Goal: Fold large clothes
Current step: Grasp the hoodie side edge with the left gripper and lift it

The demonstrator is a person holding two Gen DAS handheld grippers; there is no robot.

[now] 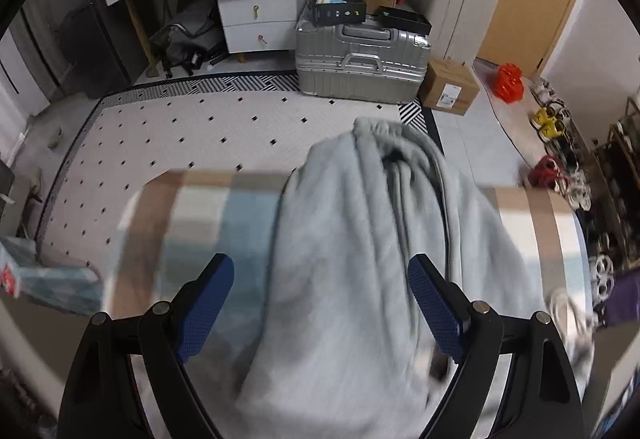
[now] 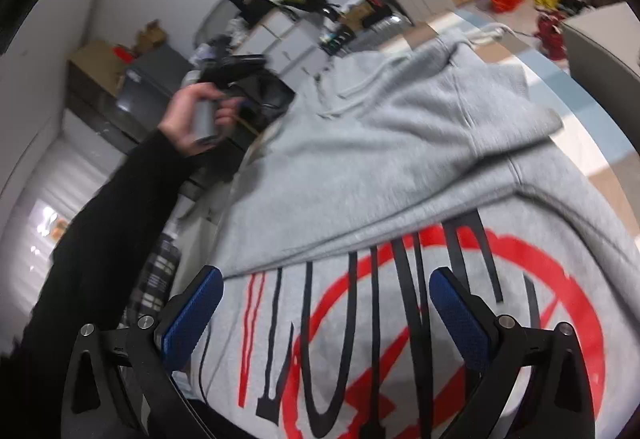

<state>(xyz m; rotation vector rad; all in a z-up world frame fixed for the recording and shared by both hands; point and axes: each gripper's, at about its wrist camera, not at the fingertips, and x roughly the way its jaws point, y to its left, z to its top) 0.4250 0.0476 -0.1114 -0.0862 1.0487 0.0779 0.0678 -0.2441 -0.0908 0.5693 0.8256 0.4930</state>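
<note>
Holding both grippers above a grey hoodie [image 2: 400, 159], you have nothing clamped in either one. On your left, the left gripper [image 1: 320, 303] stands with its blue pads spread wide, and a bunched ridge of the pale fabric [image 1: 360, 239] passes beneath the gap without touching either pad. That fabric drapes over a striped surface [image 1: 200, 207] of tan, white and blue bands, with a dotted rug [image 1: 200, 127] and a silver suitcase [image 1: 360, 55] beyond. Your left hand [image 2: 196, 115], in a black sleeve, shows in the right wrist view, gripping its tool's handle.

On your right, the right gripper [image 2: 326, 313] is also spread wide, hovering over the hoodie's printed side, a red circle [image 2: 560, 299] crossed by black lettering. The hood and a drawstring [image 2: 360, 87] lie farther off.

The garment looks thick, soft and limp, likely to sag and slide rather than crease sharply. Pinching a seam or the hem edge should hold better than the loose middle.
</note>
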